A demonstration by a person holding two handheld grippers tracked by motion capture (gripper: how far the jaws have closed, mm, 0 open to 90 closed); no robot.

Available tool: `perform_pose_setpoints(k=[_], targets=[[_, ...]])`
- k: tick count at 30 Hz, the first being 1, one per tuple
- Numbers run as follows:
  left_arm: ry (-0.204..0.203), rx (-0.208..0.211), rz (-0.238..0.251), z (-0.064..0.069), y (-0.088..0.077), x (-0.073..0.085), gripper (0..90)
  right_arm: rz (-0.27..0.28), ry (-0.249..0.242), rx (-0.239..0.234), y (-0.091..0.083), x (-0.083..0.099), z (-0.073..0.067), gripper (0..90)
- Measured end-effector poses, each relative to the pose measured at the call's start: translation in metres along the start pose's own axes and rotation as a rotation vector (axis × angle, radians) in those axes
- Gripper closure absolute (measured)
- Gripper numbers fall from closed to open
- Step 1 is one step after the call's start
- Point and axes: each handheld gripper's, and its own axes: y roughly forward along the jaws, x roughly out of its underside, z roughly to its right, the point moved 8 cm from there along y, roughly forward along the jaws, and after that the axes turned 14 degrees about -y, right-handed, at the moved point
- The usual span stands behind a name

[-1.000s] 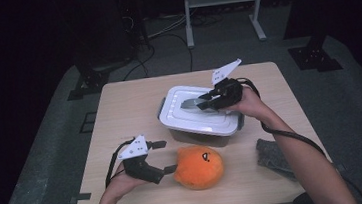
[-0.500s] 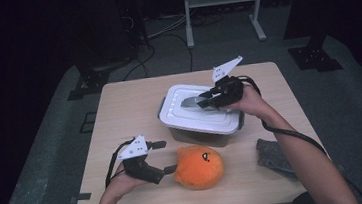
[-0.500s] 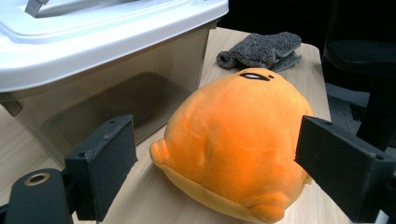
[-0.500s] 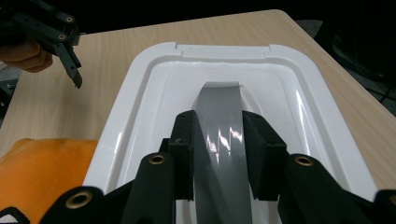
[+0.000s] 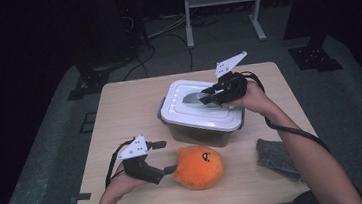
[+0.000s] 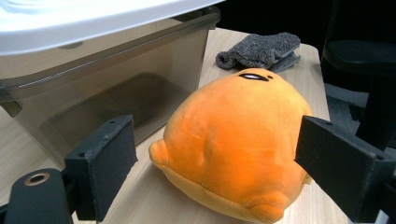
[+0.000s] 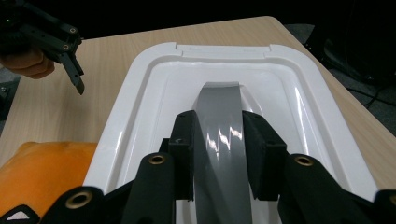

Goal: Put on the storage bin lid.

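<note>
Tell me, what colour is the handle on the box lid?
Grey handle, clearest in the right gripper view.

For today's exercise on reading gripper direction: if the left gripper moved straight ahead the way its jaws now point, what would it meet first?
The orange plush toy. It lies directly ahead of the open left gripper, between the lines of its two jaws, apparently not yet touched. The lidded plastic box stands beyond, to one side.
</note>
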Motion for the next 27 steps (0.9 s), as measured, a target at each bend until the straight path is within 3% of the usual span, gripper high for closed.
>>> perform_pose_setpoints(k=[27], targets=[[-0.005, -0.016, 0.003, -0.003, -0.001, 0.0, 9.7, 0.011, 0.024, 0.081, -0.057, 0.007, 0.0, 65.9]])
